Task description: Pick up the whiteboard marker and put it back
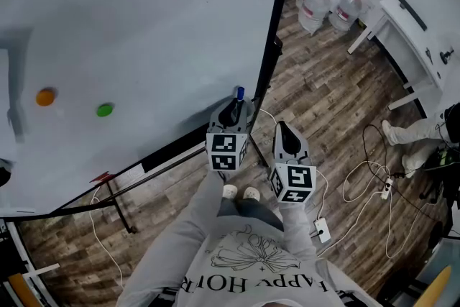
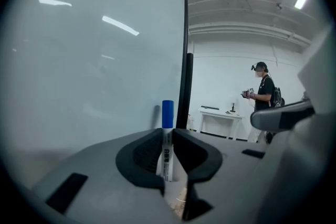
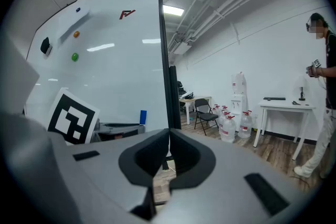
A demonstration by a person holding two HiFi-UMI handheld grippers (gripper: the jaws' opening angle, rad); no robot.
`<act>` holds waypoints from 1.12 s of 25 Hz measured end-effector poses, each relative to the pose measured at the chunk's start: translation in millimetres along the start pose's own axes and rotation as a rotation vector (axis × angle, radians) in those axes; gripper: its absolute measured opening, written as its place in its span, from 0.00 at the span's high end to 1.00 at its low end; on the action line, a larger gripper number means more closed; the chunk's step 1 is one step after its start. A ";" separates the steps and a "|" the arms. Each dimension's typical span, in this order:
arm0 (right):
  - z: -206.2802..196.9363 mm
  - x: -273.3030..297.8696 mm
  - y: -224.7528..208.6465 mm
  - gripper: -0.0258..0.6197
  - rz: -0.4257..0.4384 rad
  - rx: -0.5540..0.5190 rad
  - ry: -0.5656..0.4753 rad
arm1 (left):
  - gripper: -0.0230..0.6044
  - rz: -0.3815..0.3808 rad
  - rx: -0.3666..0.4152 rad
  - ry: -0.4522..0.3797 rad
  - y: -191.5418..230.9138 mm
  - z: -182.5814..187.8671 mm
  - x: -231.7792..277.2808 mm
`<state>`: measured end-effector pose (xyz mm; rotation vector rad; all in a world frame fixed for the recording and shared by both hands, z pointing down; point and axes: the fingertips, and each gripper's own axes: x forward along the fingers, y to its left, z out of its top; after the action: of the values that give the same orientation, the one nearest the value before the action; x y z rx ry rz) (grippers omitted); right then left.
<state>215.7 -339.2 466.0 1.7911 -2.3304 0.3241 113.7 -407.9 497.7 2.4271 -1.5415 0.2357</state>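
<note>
Left gripper (image 2: 168, 139) clamps the blue-capped whiteboard marker (image 2: 167, 113) upright, cap up, near the whiteboard's (image 1: 144, 32) lower corner, probably ready for what looks like its tray (image 1: 169, 158). Right gripper (image 3: 168, 136) hangs closed, empty, clear.

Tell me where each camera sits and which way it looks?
Head view: on the person's head, looking steeply down at the whiteboard and floor; shows the left gripper, right gripper, shirt, shoes.
Left gripper view: rides on the left gripper, facing the whiteboard; its jaws grip the whiteboard marker.
Right gripper view: rides on the right gripper, facing the whiteboard's edge and room; jaws together, empty.
Shared: both gripper views show a standing person by a white table.
</note>
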 end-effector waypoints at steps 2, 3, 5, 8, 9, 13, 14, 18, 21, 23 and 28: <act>-1.5 1.0 0.1 0.95 -0.002 0.001 0.003 | 0.87 0.022 0.008 0.029 3.1 -10.7 2.3; -2.1 1.3 0.3 0.95 -0.003 0.002 0.004 | 0.87 0.027 0.010 0.044 4.1 -16.0 3.3; -2.5 1.3 1.1 0.95 -0.004 0.002 0.005 | 0.87 0.024 0.003 0.067 3.8 -23.8 3.7; -2.1 -0.5 2.0 0.95 -0.006 0.004 0.004 | 0.87 0.014 -0.007 0.070 2.1 -24.6 0.5; -1.9 -1.2 2.2 0.95 -0.007 0.004 0.004 | 0.87 0.015 -0.003 0.067 2.6 -23.0 -0.7; 0.5 -0.2 4.4 0.95 -0.009 0.003 -0.004 | 0.87 0.029 0.016 0.042 7.3 -10.7 -6.9; 1.6 0.2 5.3 0.95 -0.009 0.002 -0.007 | 0.87 0.034 0.020 0.031 8.2 -5.6 -10.0; 8.8 1.1 10.4 0.95 -0.002 -0.003 -0.024 | 0.87 0.019 0.026 -0.027 5.9 19.1 -26.7; 16.5 1.6 16.6 0.95 0.009 -0.008 -0.043 | 0.88 0.007 0.023 -0.065 3.2 37.2 -43.3; 22.6 0.8 20.9 0.95 0.017 -0.013 -0.058 | 0.91 0.007 0.028 -0.088 1.0 47.5 -54.8; 41.0 1.2 28.9 0.95 0.036 -0.029 -0.097 | 0.93 0.013 0.038 -0.127 -0.9 67.9 -78.2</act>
<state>186.9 -344.7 425.3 1.7918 -2.4218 0.2111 81.2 -360.4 411.6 2.5054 -1.6198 0.1166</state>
